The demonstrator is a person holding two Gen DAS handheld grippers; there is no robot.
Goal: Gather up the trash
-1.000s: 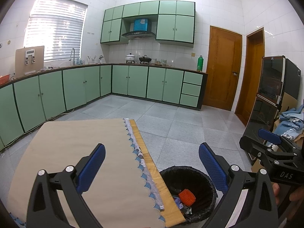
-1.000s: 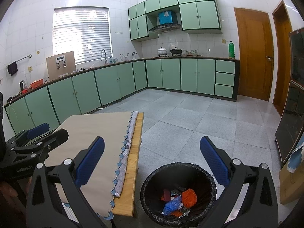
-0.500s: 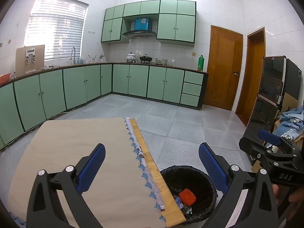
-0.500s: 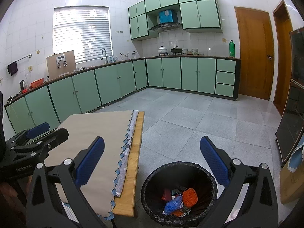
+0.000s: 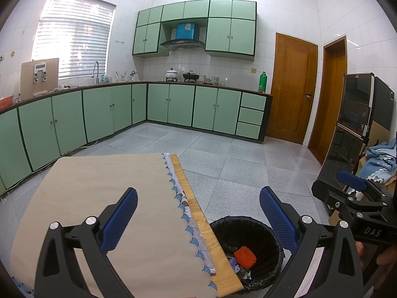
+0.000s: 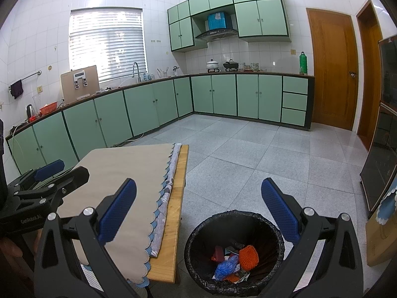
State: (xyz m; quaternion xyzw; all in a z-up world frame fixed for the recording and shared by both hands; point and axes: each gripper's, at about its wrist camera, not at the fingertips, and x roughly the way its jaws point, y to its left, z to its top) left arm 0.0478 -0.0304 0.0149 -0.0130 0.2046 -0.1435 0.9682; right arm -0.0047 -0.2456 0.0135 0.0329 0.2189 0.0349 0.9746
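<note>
Blue-padded, both grippers gape empty: the left gripper [image 5: 198,213] over the table's right edge, the right gripper [image 6: 198,206] above one black-lined bin [image 6: 196,238] on the floor beside the table [image 6: 171,226]. Trash [image 6: 233,260] lies inside: one orange mesh piece, one blue wrapper, red scraps. One beige cloth [image 5: 99,186] covers the table; green cabinets [image 5: 181,106] line the far tiled walls.

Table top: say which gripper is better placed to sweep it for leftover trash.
Left. The left gripper hangs open partly over the beige cloth; the right gripper sits open above the bin, off the table's edge.
</note>
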